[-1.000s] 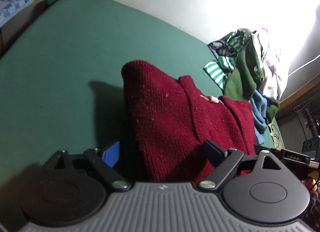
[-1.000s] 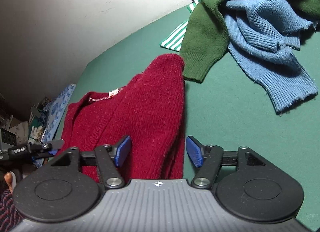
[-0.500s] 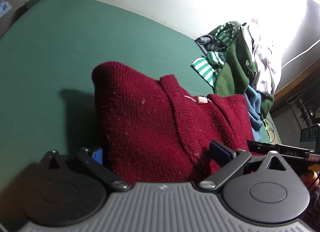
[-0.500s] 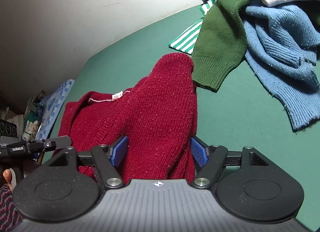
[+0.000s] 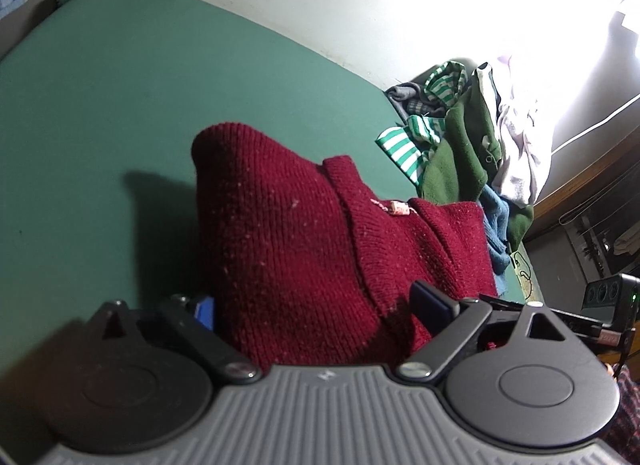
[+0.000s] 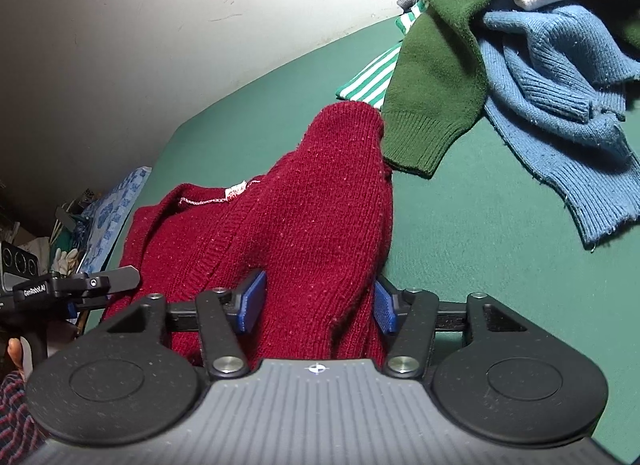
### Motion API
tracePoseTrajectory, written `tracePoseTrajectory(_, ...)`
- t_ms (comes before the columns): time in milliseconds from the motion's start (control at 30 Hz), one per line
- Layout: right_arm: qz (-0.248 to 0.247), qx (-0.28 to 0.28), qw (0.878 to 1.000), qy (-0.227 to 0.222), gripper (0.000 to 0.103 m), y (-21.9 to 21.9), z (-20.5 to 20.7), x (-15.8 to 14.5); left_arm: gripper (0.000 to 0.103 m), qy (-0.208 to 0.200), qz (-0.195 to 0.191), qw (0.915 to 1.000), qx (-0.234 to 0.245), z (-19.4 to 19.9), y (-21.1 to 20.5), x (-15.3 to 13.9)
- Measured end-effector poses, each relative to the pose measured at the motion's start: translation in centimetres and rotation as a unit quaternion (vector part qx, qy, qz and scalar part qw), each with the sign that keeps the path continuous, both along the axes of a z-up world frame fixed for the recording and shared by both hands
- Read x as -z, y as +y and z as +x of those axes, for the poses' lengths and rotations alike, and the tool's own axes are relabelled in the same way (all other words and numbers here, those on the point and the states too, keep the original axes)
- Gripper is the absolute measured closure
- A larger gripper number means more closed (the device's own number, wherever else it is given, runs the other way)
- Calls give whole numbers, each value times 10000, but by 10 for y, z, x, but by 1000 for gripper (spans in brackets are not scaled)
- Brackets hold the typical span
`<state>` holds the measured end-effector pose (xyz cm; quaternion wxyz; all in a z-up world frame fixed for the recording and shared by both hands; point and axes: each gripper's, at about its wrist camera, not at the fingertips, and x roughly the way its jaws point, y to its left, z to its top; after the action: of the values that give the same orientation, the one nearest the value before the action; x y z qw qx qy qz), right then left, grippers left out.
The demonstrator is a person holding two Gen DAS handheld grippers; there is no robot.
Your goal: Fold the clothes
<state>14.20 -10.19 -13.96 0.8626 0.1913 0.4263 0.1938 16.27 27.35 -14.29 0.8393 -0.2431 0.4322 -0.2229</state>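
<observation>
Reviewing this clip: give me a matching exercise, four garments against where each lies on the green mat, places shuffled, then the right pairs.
Garments:
1. red sweater
2. dark green sweater
3. blue sweater
4. striped green-and-white cloth

Places:
A. sticks out from under the dark green sleeve
B. spread at the right of the right wrist view
C. between the pads of both grippers
D. sleeve cuff beside the red sweater's top

Pairs: 1-C, 2-D, 3-B, 4-A
</observation>
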Motion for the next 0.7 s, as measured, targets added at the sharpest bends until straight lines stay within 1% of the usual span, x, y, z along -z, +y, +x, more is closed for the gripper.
tracePoseTrajectory(33, -28, 7, 10000, -23, 46, 2, -1, 0, 14, 9, -5, 10000, -37, 0, 0, 0)
tracePoseTrajectory(100, -77, 23, 9999, -78, 47, 4, -2, 0, 23, 31, -10, 9999, -128, 0, 0, 0)
tracePoseTrajectory(133, -85, 43, 9999, -111, 47, 5, -3, 0, 24, 43, -9, 9998, -178, 0, 0, 1)
tracePoseTrajectory(233, -90, 112, 9997, -213, 47, 7, -7, 2, 25, -8, 216, 9996, -194, -1, -5, -1)
tracePoseTrajectory(333, -158, 177, 9994, -270, 46, 9, -9, 1, 29, -60, 479, 9986, -197, -3, -12, -4)
tracePoseTrajectory(400, -209, 196, 9992, -268, 46, 11, -9, 1, 35, -47, 517, 9984, -234, -3, -12, -5)
tracePoseTrajectory(467, -207, 196, 9993, -249, 46, 10, -8, 0, 44, -15, 451, 9985, -312, -5, -9, -7)
tracePoseTrajectory(500, -208, 195, 9993, -239, 46, 10, -7, 0, 47, 27, 388, 9986, -359, -5, -7, -7)
tracePoseTrajectory(567, -212, 179, 9994, -228, 46, 10, -7, 0, 48, 81, 306, 9984, -460, -8, -5, -8)
tracePoseTrajectory(633, -205, 132, 9994, -252, 45, 9, -7, 0, 45, 90, 332, 9980, -537, -10, -6, -7)
tracePoseTrajectory(667, -197, 107, 9994, -265, 45, 8, -7, 1, 37, 112, 383, 9974, -594, -11, -6, -7)
tracePoseTrajectory(700, -175, 81, 9994, -277, 45, 7, -7, 1, 34, 167, 450, 9967, -657, -12, -8, -7)
